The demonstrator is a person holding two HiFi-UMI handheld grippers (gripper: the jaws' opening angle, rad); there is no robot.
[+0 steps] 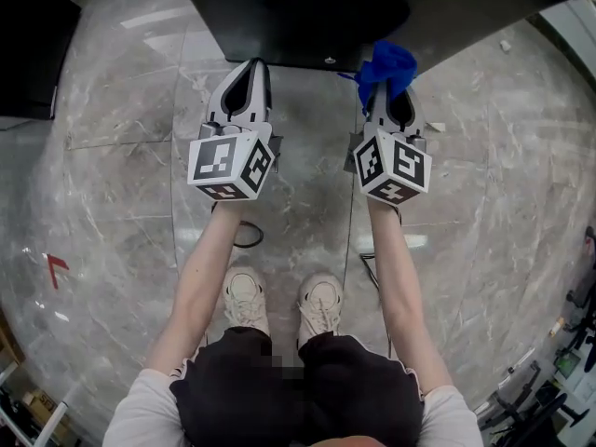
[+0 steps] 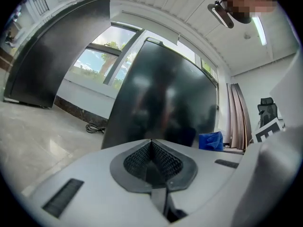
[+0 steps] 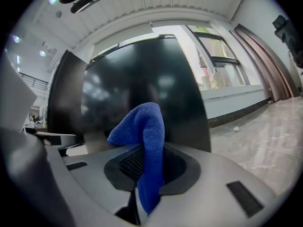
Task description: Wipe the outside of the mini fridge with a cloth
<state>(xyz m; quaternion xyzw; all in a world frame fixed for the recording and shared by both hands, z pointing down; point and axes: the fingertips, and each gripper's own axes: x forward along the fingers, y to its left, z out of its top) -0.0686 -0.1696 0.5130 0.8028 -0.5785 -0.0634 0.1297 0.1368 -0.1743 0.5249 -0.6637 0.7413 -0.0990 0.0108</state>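
**As the cloth nears the black door, the wipe is about to begin**

While I stand on the marble floor [image 1: 121,184] with both arms held out, the mini fridge [image 1: 298,17] sits straight ahead of me, its glossy dark face filling the middle of both gripper views. My right gripper [image 1: 387,89] is clenched on the blue cloth [image 1: 389,63], which is pinched between the jaws. A folded peak of it stands up past the tips and the rest hangs down behind them. My left gripper [image 1: 254,63] has its jaws pressed together on nothing, and it is level with the right one, just short of the fridge's near edge. A second dark cabinet [image 1: 28,54] stands well apart to my left, and a loop of cable [image 1: 247,236] lies on the floor near my feet.

By my reading, this is the approach: the cloth is gripped and aimed at the panel, but I cannot tell from these views whether it touches the surface yet. The next move calls for pressing the free fold flat against the door and sweeping across it. The grip must stay firm, since only a narrow strip of fabric is caught and a hard drag could pull it loose.
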